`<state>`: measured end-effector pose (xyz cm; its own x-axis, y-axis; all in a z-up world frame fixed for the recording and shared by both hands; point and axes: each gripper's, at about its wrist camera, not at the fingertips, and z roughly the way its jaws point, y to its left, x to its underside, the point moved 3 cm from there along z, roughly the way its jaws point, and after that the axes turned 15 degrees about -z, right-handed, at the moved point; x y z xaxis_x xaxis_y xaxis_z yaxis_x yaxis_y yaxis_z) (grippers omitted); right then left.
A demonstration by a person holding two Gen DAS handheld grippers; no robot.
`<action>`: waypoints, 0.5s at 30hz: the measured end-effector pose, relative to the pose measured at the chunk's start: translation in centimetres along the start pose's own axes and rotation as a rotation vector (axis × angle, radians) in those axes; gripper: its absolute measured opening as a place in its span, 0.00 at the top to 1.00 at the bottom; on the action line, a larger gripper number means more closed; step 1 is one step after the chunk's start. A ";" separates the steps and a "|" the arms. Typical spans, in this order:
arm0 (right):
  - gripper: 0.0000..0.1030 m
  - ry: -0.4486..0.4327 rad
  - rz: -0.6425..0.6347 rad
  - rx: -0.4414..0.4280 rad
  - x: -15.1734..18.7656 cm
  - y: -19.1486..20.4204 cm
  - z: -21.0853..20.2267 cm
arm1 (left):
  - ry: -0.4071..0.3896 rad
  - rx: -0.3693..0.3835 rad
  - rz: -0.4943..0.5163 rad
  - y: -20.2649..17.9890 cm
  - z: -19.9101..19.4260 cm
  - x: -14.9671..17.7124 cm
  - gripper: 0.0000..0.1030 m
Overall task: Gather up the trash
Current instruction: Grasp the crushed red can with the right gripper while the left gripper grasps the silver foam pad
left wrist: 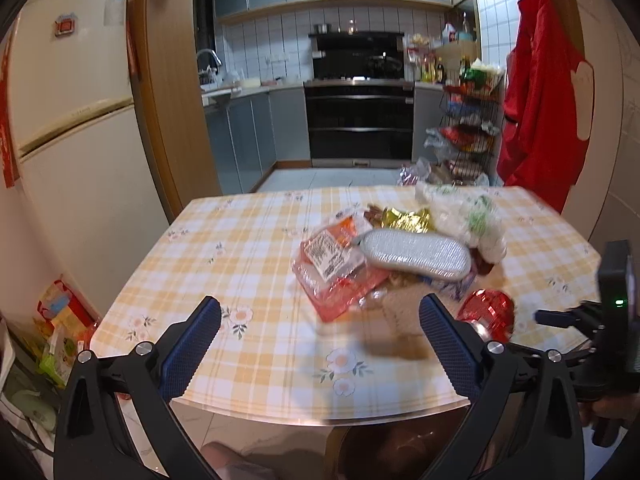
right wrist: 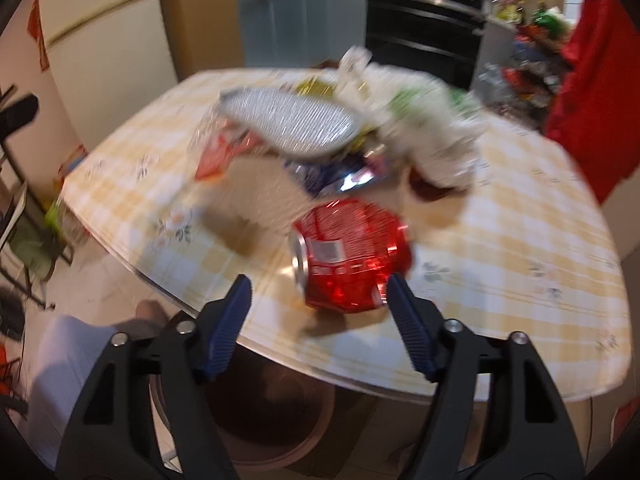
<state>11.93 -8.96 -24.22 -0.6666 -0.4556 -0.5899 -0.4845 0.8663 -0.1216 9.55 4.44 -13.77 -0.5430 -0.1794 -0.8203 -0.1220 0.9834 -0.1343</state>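
Note:
A heap of trash lies on the yellow checked table (left wrist: 240, 264): a red plastic wrapper (left wrist: 336, 268), a silver oval pad (left wrist: 416, 254), gold foil (left wrist: 404, 218), a crumpled white bag (left wrist: 468, 216). A crushed red can (right wrist: 352, 254) lies nearest the front edge, also seen in the left wrist view as the red can (left wrist: 486, 310). My right gripper (right wrist: 318, 290) hovers over the can's near side, jaws apart, nothing pressed between them. My left gripper (left wrist: 320, 312) stands open above the table's front, short of the wrapper.
A brown round bin (right wrist: 272, 412) sits on the floor under the table's near edge. A fridge (left wrist: 68, 92) stands left, a red garment (left wrist: 540, 92) hangs right, a wire rack (left wrist: 468, 128) of packets behind. The right hand's device (left wrist: 612, 320) shows at the right edge.

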 end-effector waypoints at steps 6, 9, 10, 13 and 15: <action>0.51 0.035 -0.053 0.029 -0.9 0.7 5.3 | 0.114 0.037 -0.054 0.7 3.1 1.0 0.24; 0.70 0.056 -0.089 0.059 -1.0 0.9 6.6 | 0.190 0.096 -0.143 1.1 4.6 1.3 0.32; 0.72 0.061 -0.092 0.055 -0.9 0.8 6.8 | 0.209 0.114 -0.164 1.1 5.0 1.4 0.35; 0.75 0.030 -0.091 0.053 -0.8 0.8 6.2 | 0.254 0.159 -0.205 0.4 6.4 1.5 0.40; 0.78 0.002 -0.084 0.057 -0.5 0.3 5.1 | 0.269 0.183 -0.217 -0.3 7.2 1.4 0.42</action>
<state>14.99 -7.41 -28.02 -0.6263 -0.5274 -0.5741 -0.5058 0.8353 -0.2156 14.78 4.07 -18.88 -0.7221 -0.3606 -0.5904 -0.1209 0.9060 -0.4055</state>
